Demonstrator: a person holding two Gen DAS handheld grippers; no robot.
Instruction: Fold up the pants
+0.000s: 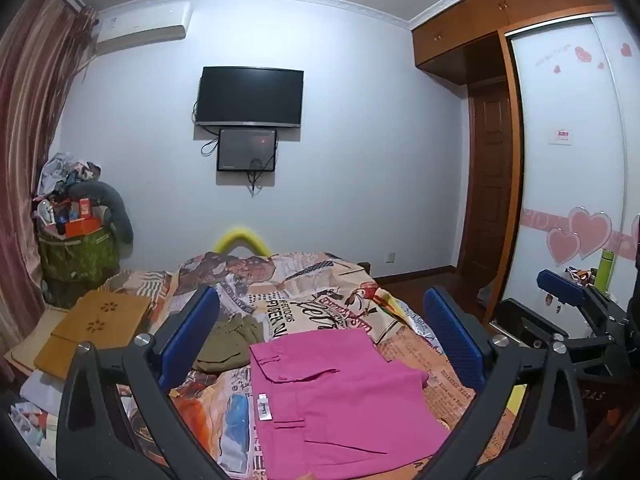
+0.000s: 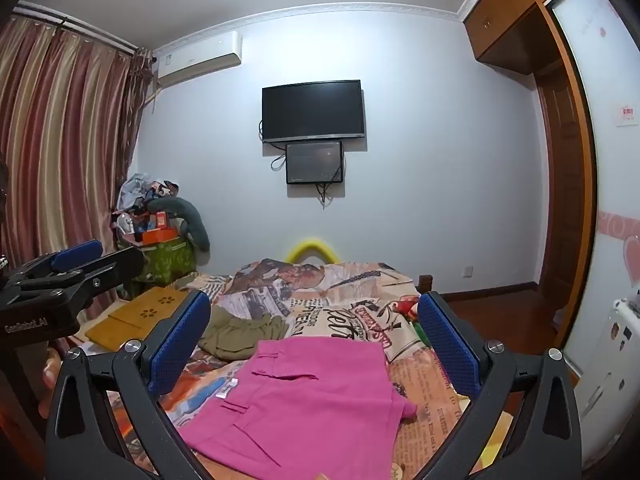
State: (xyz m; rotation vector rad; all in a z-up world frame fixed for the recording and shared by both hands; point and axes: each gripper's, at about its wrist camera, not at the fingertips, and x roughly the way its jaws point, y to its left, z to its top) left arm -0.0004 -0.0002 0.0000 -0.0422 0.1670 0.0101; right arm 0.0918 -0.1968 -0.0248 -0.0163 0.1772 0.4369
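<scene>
- Bedroom; patterned bedspread (image 1: 312, 304) covers bed.
- Pink pants (image 1: 340, 396) lie flat, just ahead of both grippers.
- Left gripper (image 1: 320, 340) spread wide, empty.
- Right gripper (image 2: 316, 340) likewise spread, empty.

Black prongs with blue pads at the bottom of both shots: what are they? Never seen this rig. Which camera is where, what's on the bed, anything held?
There is no robot here: a person holds a two-finger gripper in each hand, and each has a fisheye camera looking forward along its fingers. One picture looks out from the left gripper, the other from the right gripper. The blue pads are the fingers' gripping faces.

Both grippers are wide open and hold nothing. Each hovers over a bed with a newspaper-print bedspread. On it lie the pink pants, seemingly partly folded, with an olive-green garment behind them and tan boards at the left edge.
</scene>
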